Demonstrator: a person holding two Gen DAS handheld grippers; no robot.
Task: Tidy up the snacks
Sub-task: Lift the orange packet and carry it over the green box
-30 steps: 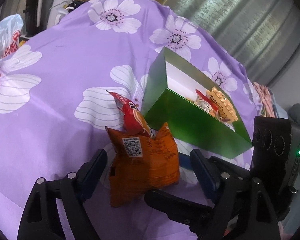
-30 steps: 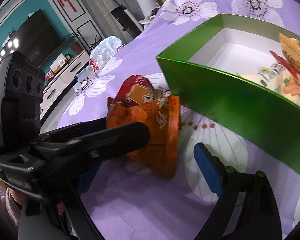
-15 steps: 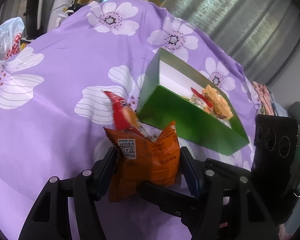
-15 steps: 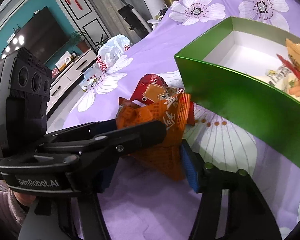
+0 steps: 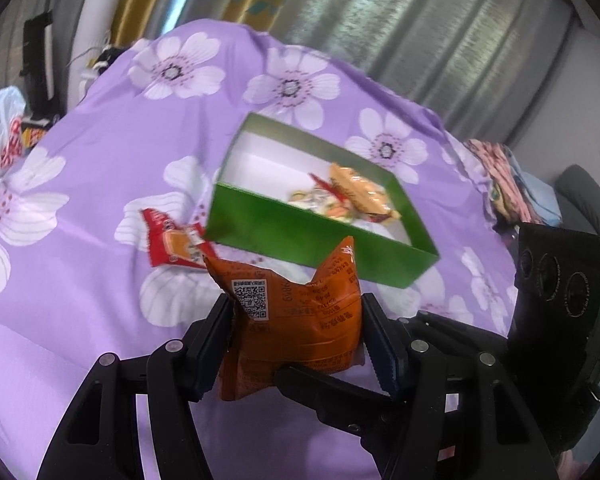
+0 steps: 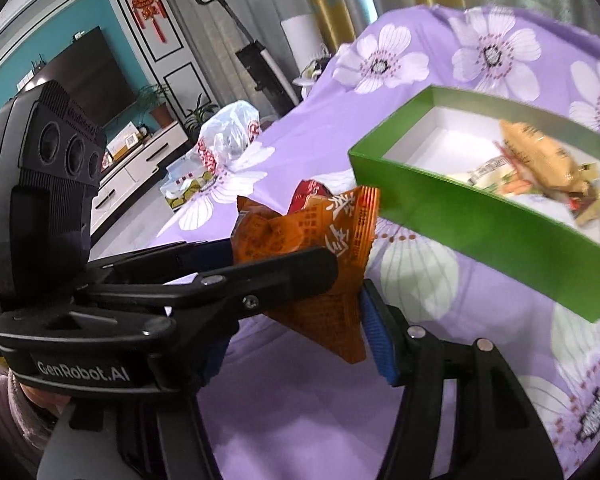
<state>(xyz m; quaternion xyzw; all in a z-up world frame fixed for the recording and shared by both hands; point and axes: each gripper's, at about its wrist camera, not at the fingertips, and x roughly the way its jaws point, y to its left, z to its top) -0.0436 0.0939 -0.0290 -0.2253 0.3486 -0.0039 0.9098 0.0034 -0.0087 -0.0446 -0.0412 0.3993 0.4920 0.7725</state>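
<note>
An orange snack packet with a QR code hangs above the purple flowered cloth. My left gripper is shut on its two sides. My right gripper comes in across it and is shut on the same orange packet; its blue pad presses the packet's edge, and its other finger is hidden behind the left gripper. A red packet lies on the cloth by the corner of the green box. The green box holds several snacks at one end.
A white plastic bag sits at the cloth's far edge, with a small carton beside it. Folded clothes lie past the box. A low TV cabinet and a standing lamp are beyond the cloth.
Both grippers closed on the orange packet and lifted it off the cloth toward the green box. The red packet stayed lying on the cloth by the box.
</note>
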